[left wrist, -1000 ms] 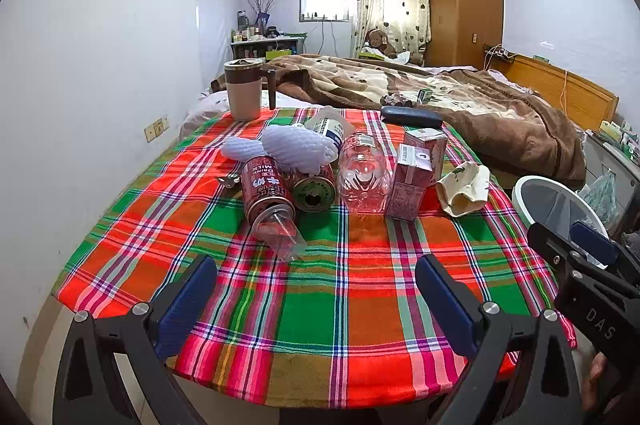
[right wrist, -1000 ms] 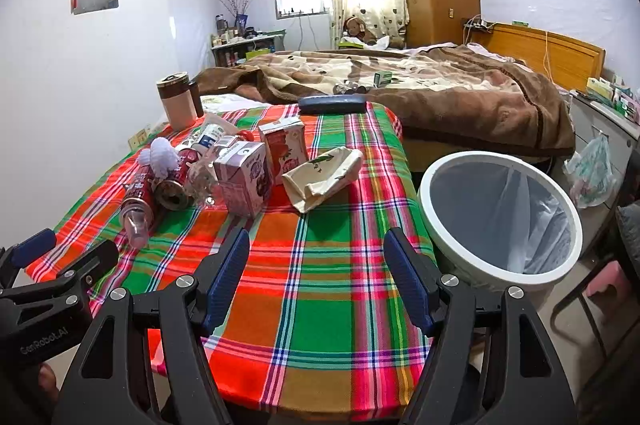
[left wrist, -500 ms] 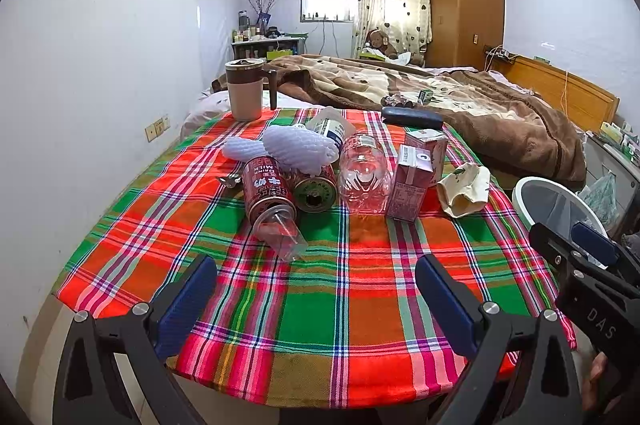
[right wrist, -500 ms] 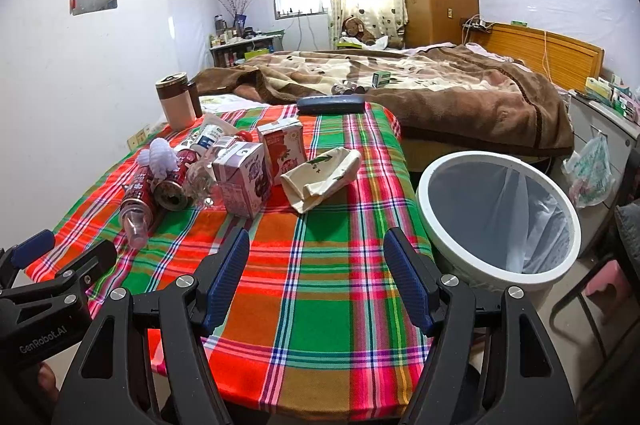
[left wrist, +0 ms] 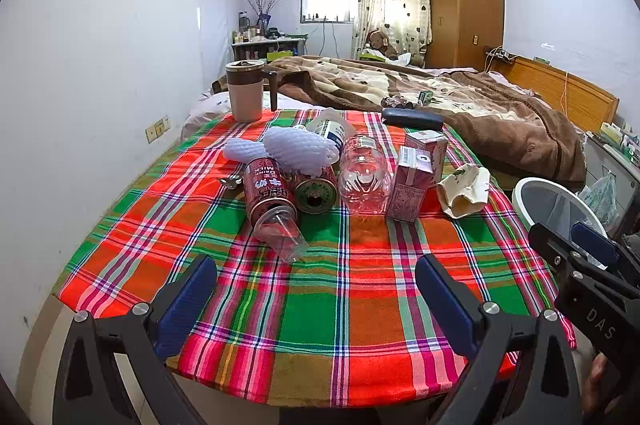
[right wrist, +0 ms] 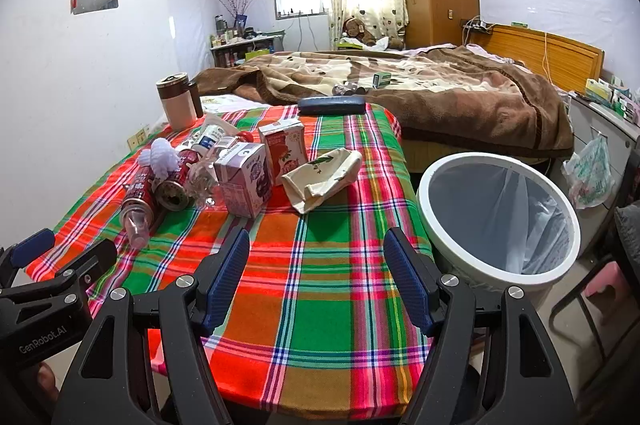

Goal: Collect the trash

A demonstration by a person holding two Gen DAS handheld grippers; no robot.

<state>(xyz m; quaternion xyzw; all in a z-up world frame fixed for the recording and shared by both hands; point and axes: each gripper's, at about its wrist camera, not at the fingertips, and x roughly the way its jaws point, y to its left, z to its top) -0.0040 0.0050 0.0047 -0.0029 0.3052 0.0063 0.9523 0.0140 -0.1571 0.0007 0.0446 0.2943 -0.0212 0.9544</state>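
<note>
"drink milk" on red can

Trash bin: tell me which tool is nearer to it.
Right. The right tool hovers just left of the trash bin; the left tool hangs farther left, over the table's near edge.

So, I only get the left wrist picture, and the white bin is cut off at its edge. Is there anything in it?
Observer: The right wrist view shows the whole bin. It is lined with a thin bag, and I see no trash inside.
Operator: Is the other gripper holding something?
Observer: No. The right gripper is open and empty, over the near part of the tablecloth.
Operator: Anything on the floor past the bin?
Observer: Something low and pink, perhaps a stool, partly hidden.
</note>
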